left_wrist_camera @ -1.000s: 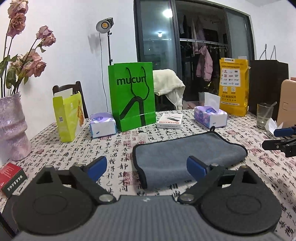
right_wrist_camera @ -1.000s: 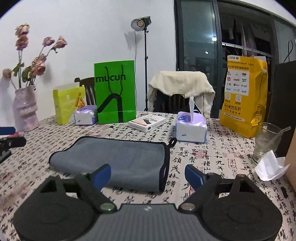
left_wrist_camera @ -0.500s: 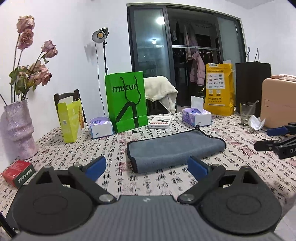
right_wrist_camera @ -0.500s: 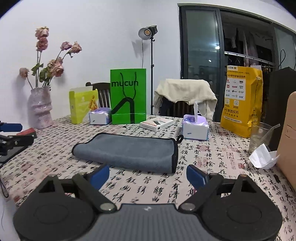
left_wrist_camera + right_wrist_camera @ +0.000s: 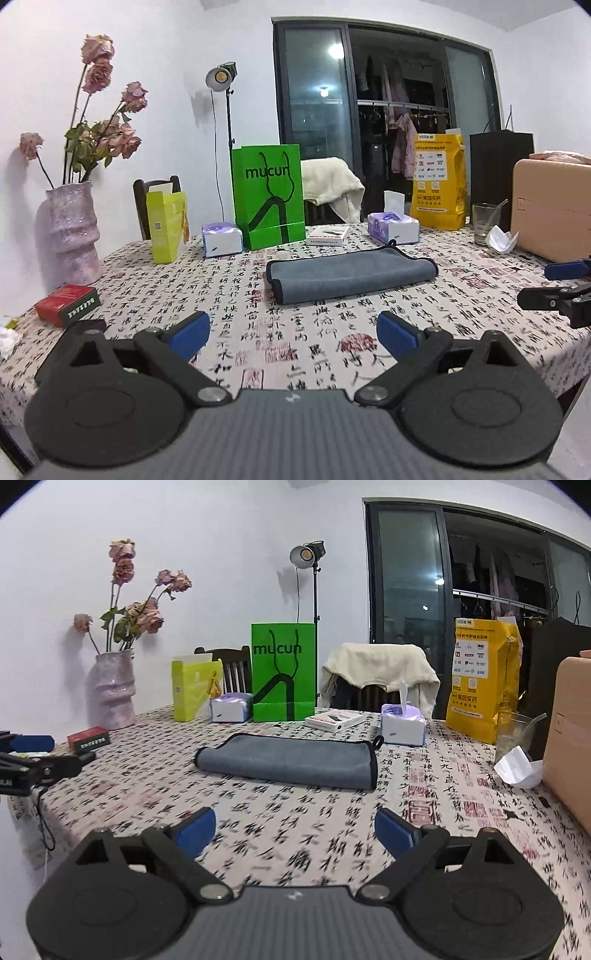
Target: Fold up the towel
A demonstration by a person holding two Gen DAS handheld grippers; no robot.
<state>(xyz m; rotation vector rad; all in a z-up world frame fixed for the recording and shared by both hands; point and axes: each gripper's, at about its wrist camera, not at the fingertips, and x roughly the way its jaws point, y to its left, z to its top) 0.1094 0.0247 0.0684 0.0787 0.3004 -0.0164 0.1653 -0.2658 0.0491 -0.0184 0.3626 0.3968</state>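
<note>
A grey towel with a black edge lies folded flat in the middle of the patterned table; it also shows in the right wrist view. My left gripper is open and empty, held back near the table's front edge, well short of the towel. My right gripper is open and empty, also well back from the towel. The right gripper shows at the right edge of the left wrist view; the left gripper shows at the left edge of the right wrist view.
Behind the towel stand a green bag, two tissue boxes, a flat box, a yellow-green box and a yellow bag. A vase and red box are left; a glass and tan case are right.
Both grippers have drawn back from the towel toward the table's front edge and stayed open. The towel lies still and looks smaller and farther away.
</note>
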